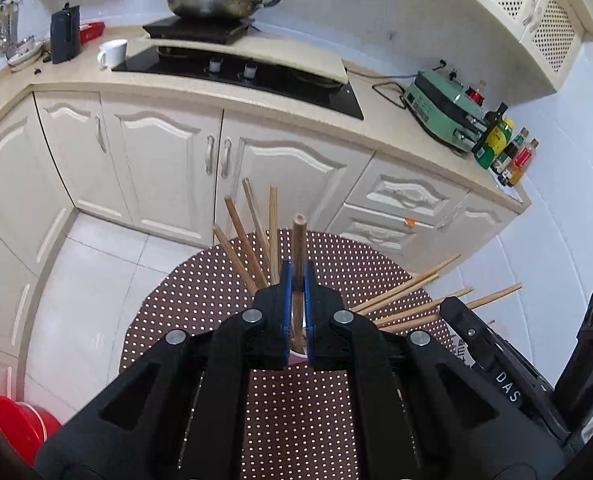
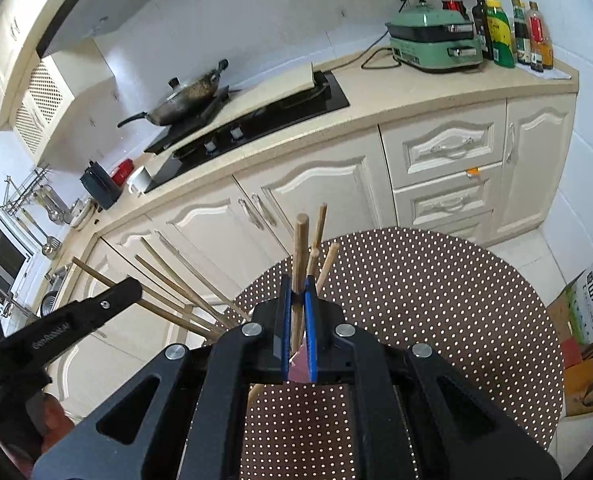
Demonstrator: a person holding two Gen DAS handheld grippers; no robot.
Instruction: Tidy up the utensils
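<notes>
A: The left gripper (image 1: 296, 280) is clamped tight on one chopstick (image 1: 298, 248), which stands nearly upright between its blue pads (image 1: 285, 300). The stick's lower end drops behind the jaws toward a pale cup (image 1: 297, 358), only a sliver of which shows.

B: And the right gripper (image 2: 298, 292)?

A: Closed as well, on a chopstick (image 2: 299, 248) of its own, also upright, with its round top well above the fingertips. Below its pads (image 2: 311, 320) a bit of pink holder (image 2: 298, 372) shows; whether the stick's tip touches it cannot be told.

B: Where are the other sticks?

A: In the left view a bunch (image 1: 252, 236) fans up and leftward just beyond the held stick, and another bunch (image 1: 412, 296) splays to the right, near the right gripper's black body (image 1: 496, 360). In the right view, three more sticks (image 2: 320, 248) rise just behind the held one, and long ones (image 2: 176, 288) slant off to the left, past the other gripper's finger (image 2: 108, 300).

B: What lies underneath?

A: A round table (image 1: 200, 292) with a brown, white-dotted cloth. Beyond it a counter (image 1: 376, 120) carries a hob, a wok (image 1: 212, 2), a white mug (image 1: 114, 53), a green appliance (image 1: 440, 108) and bottles (image 1: 504, 144).
</notes>
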